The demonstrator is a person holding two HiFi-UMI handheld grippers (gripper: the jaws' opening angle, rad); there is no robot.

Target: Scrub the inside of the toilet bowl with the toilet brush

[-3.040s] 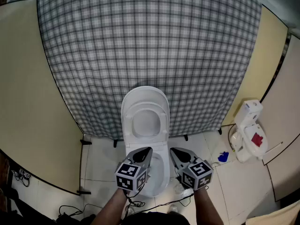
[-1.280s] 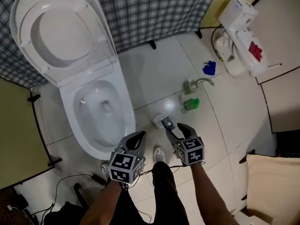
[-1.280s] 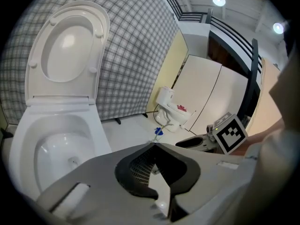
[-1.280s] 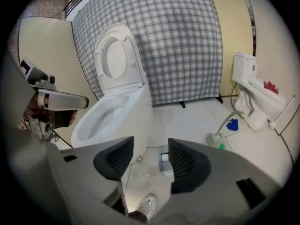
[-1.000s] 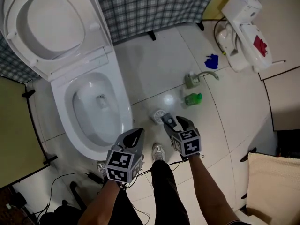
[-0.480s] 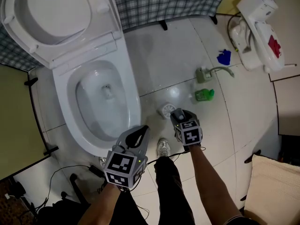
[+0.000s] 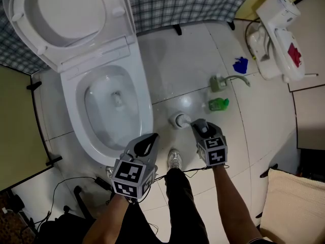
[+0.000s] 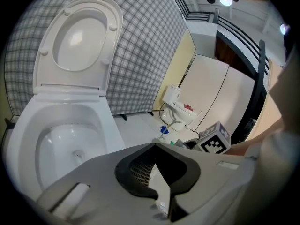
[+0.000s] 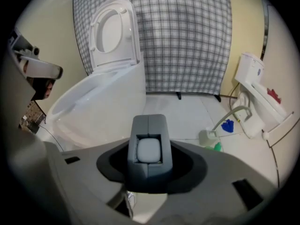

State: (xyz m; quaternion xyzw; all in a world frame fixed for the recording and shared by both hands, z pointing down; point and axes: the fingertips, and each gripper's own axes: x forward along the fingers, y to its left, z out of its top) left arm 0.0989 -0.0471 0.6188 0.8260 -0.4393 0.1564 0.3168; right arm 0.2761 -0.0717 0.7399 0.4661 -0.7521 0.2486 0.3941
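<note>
The white toilet stands with seat and lid raised, its bowl open below my left side. The toilet brush's white holder sits on the floor tiles just right of the bowl. My right gripper is right beside it; its jaws have just been closing, and the grey brush handle with a pale cap now sits clamped between the dark pads of that gripper. My left gripper hangs open over the bowl's front rim, with nothing between its fingers in the left gripper view.
On the floor right of the brush lie a green bottle, a grey spray bottle with a hose and a blue item. A white fixture stands at far right. A plaid curtain hangs behind. Cables trail at lower left.
The right gripper has shifted right and toward me from above the holder, and its jaws have narrowed onto the brush handle. The left gripper has kept still.
</note>
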